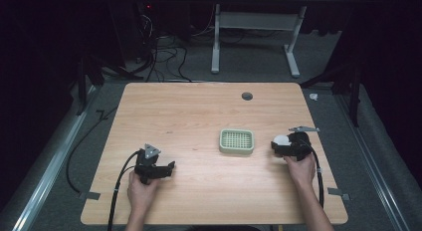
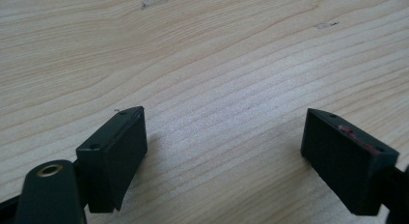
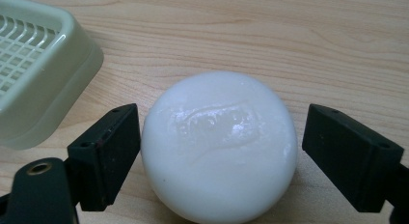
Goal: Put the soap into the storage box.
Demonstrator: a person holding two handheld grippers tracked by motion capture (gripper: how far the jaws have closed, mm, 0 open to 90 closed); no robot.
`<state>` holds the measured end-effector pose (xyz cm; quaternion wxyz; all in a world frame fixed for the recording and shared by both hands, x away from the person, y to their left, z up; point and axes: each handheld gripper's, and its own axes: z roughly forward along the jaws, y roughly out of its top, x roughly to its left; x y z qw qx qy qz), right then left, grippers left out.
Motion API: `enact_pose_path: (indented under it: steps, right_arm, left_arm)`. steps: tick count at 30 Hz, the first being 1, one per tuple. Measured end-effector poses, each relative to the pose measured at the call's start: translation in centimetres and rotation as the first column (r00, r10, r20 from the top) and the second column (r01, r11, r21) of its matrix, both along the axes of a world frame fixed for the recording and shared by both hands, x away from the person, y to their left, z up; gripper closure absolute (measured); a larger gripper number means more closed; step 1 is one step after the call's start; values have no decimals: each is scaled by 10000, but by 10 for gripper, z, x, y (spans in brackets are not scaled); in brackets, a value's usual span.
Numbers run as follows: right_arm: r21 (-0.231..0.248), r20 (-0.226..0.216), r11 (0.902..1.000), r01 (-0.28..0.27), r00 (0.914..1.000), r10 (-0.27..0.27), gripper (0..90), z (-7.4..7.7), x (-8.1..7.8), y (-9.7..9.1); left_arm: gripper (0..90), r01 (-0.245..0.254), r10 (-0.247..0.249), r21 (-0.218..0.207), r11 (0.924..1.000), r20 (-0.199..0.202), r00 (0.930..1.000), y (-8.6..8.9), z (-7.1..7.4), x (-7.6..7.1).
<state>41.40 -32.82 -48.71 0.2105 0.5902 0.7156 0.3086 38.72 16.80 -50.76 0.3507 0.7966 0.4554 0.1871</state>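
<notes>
A round white bar of soap (image 3: 219,142) lies on the wooden table (image 1: 199,106), just right of a pale green slatted soap dish (image 1: 237,142). My right gripper (image 3: 219,137) is open with its jaws on either side of the soap; the left jaw is close against it and a gap shows at the right jaw. In the high view the soap (image 1: 281,140) sits at the tip of the right gripper (image 1: 278,144). My left gripper (image 1: 168,169) rests low over bare wood at the front left, open with nothing between its jaws (image 2: 224,151).
The soap dish (image 3: 43,69) stands empty at the upper left of the right gripper view. A dark round grommet (image 1: 247,96) sits near the table's far edge. Cables and desk legs lie on the floor beyond the table.
</notes>
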Motion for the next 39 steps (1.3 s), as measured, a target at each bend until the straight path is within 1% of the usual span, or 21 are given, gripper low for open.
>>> enact_pose_path:
  steps: [7,10,13,29,33,39]
  right_arm:
    - [-23,-191,10000,-18,9998,17,173,-5,3,0]
    - [53,-242,10000,-53,9997,54,191,-6,3,0]
    - [-22,-123,9998,-184,9998,183,227,-5,3,2]
    - [35,-171,9997,-228,9996,228,235,-4,2,1]
    - [129,-22,9997,-193,9998,194,235,-1,1,0]
    - [213,78,9995,-243,9997,242,235,2,-1,-1]
  left_arm:
    - [169,-2,2,-6,10000,-2,10000,0,0,0]
    - [169,-1,1,-4,10000,0,10000,0,0,0]
    - [169,0,0,-3,10000,1,10000,0,0,0]
    - [169,-1,1,-4,10000,-2,10000,0,0,0]
    - [169,-2,2,-5,10000,-3,10000,0,0,0]
    - [169,0,0,-3,10000,-1,10000,0,0,0]
